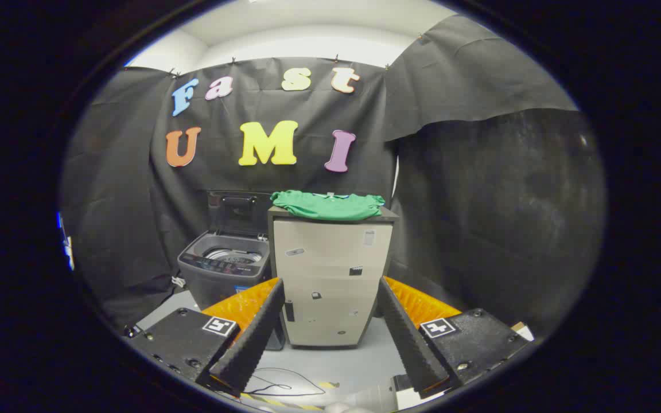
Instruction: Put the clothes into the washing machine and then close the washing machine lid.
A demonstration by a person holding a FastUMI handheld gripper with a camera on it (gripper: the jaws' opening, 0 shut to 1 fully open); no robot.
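A folded green garment [329, 205] lies on top of a beige cabinet [330, 275], well beyond my fingers. To the cabinet's left stands a grey top-loading washing machine [222, 274] with its lid [237, 212] raised upright and the steel drum showing inside. My gripper [330, 287] is open, its two ribbed black fingers [253, 338] spread wide with nothing between them, framing the cabinet's lower front from a distance.
Black cloth walls close the booth behind and to both sides. The grey floor [330, 367] between me and the cabinet carries a thin loose cable and a strip of yellow-black tape near my fingers.
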